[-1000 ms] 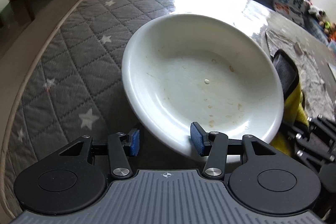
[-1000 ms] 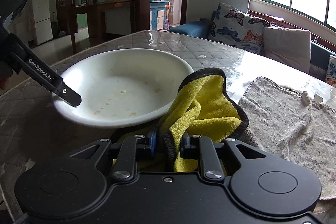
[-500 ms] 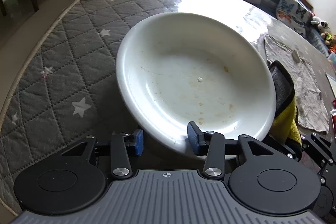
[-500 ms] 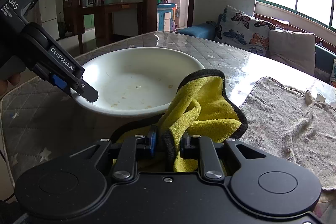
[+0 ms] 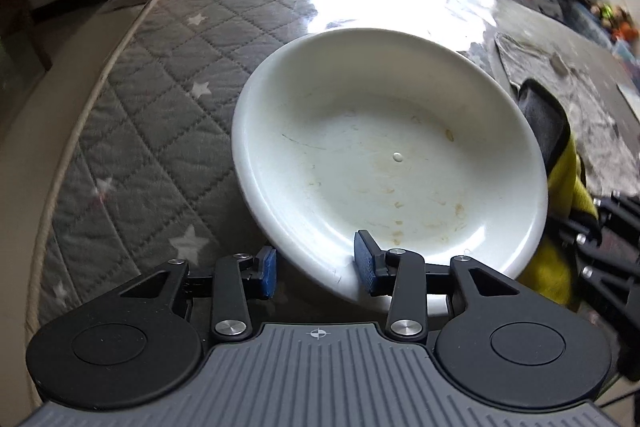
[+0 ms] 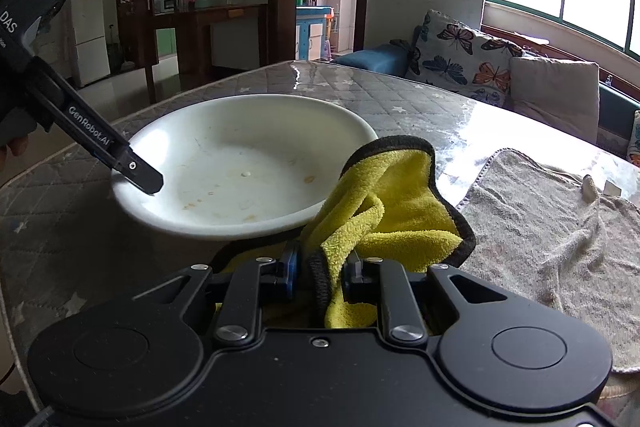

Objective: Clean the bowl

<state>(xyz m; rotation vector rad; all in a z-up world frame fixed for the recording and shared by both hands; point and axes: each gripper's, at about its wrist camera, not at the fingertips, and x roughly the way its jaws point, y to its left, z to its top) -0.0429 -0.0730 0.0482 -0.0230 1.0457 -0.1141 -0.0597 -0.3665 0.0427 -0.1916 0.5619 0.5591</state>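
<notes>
A wide white bowl (image 5: 384,155) with brown food specks sits on the quilted grey table; it also shows in the right wrist view (image 6: 248,163). My left gripper (image 5: 316,269) is open, its jaws astride the bowl's near rim, one blue pad inside and one outside; in the right wrist view it (image 6: 140,177) reaches over the bowl's left rim. My right gripper (image 6: 318,277) is shut on a yellow cloth with dark edging (image 6: 392,203), held just right of the bowl. The cloth (image 5: 560,187) shows beside the bowl in the left wrist view.
A grey towel (image 6: 552,227) lies flat on the table right of the cloth. The table edge (image 5: 80,131) runs along the left. A sofa with butterfly cushions (image 6: 460,55) stands behind the table.
The left gripper has shifted left along the bowl's rim, jaws still astride it. The right gripper holds the cloth as before, close to the bowl.
</notes>
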